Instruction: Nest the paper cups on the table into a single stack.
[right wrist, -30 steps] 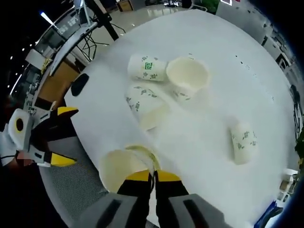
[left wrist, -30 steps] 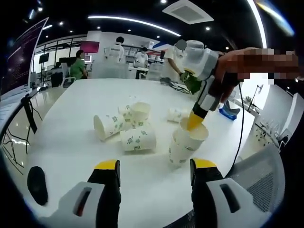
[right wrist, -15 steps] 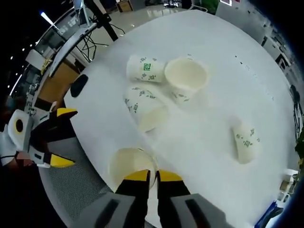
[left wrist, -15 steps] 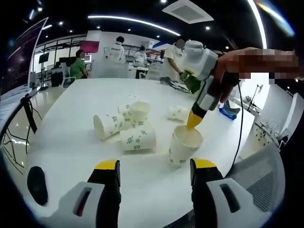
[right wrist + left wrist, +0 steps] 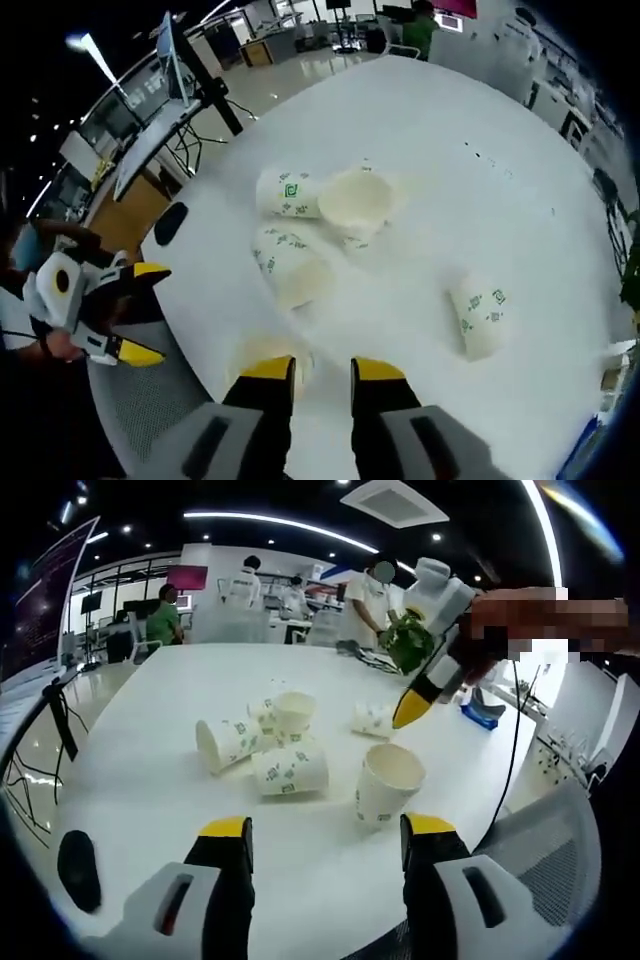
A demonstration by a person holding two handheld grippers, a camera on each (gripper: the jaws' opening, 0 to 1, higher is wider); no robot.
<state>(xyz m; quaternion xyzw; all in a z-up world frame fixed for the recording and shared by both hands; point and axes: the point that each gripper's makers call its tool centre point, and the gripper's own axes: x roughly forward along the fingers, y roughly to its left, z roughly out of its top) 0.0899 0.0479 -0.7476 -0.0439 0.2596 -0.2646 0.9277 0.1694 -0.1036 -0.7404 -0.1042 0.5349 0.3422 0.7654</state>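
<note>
While the left hand-held gripper (image 5: 325,842) waits low at the near edge of the white worktop (image 5: 150,770) with its yellow-tipped jaws spread wide and nothing between them, the right hand-held gripper (image 5: 411,711) hangs in the air above and just beyond an upright paper cup (image 5: 385,785). From the left gripper view I cannot tell how those tips stand, but in the right gripper view the right hand-held gripper (image 5: 319,368) has its two jaws parted with a clear gap and holds nothing.

The upright cup stands alone near the front of the worktop, mouth up, apart from both grippers; in the right gripper view its rim (image 5: 262,352) peeks out just behind the left jaw.

Further back sits a loose cluster of cups touching one another: one cup on its side (image 5: 289,771) at the front, another lying cup (image 5: 226,745) with its open mouth turned leftward, and an upright cup in the cluster (image 5: 296,716) behind them. A single toppled cup (image 5: 373,720) lies well apart to the right of that cluster, seen also in the right gripper view (image 5: 478,318).

A dark oval object (image 5: 78,868) rests on the worktop near the left edge. People stand at desks in the background of the office.
</note>
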